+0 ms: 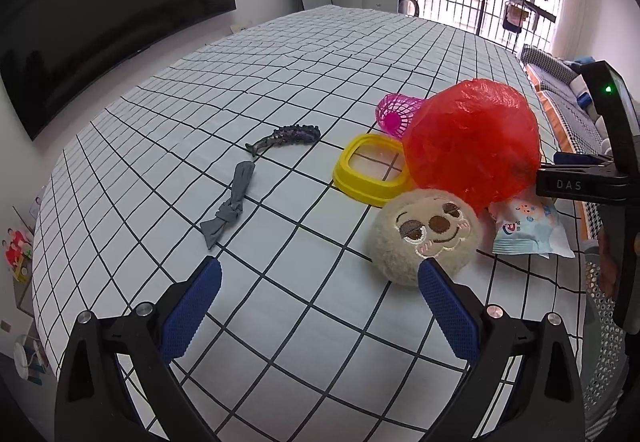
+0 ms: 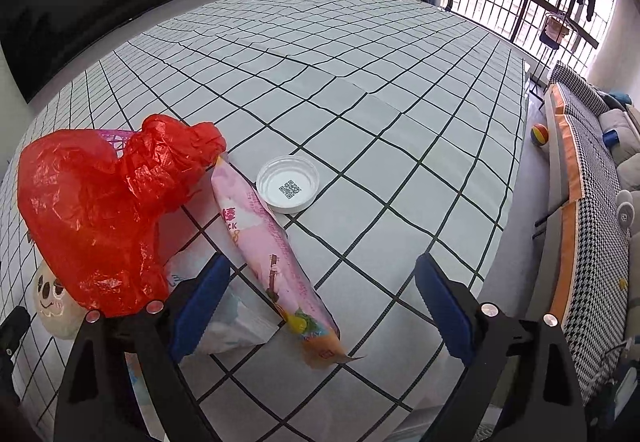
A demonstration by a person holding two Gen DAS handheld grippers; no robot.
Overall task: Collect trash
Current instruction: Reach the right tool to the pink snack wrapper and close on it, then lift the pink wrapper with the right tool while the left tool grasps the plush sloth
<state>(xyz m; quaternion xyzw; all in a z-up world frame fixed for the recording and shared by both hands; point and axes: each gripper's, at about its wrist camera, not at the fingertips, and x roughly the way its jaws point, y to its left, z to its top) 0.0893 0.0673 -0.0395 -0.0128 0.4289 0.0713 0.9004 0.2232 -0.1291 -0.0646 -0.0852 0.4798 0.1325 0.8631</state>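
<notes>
On the checked bed sheet (image 2: 360,82) a crumpled red plastic bag (image 2: 100,202) lies at the left. A long pink snack wrapper (image 2: 272,254) runs from it toward me, between the fingers of my right gripper (image 2: 322,294), which stands open without pressing on it. A white lid (image 2: 288,188) sits just past the wrapper. A pale blue packet (image 2: 232,318) lies under the left finger. In the left wrist view the red bag (image 1: 472,142) and the packet (image 1: 528,230) lie at the right. My left gripper (image 1: 320,298) is open over bare sheet.
A round plush toy (image 1: 424,234), a yellow frame (image 1: 372,170), a pink mesh basket (image 1: 396,114), a grey knotted cloth (image 1: 232,210) and a dark hair clip (image 1: 284,136) lie on the bed. A houndstooth sofa (image 2: 580,162) stands past the bed's right edge, with a ball (image 2: 539,134) on the floor.
</notes>
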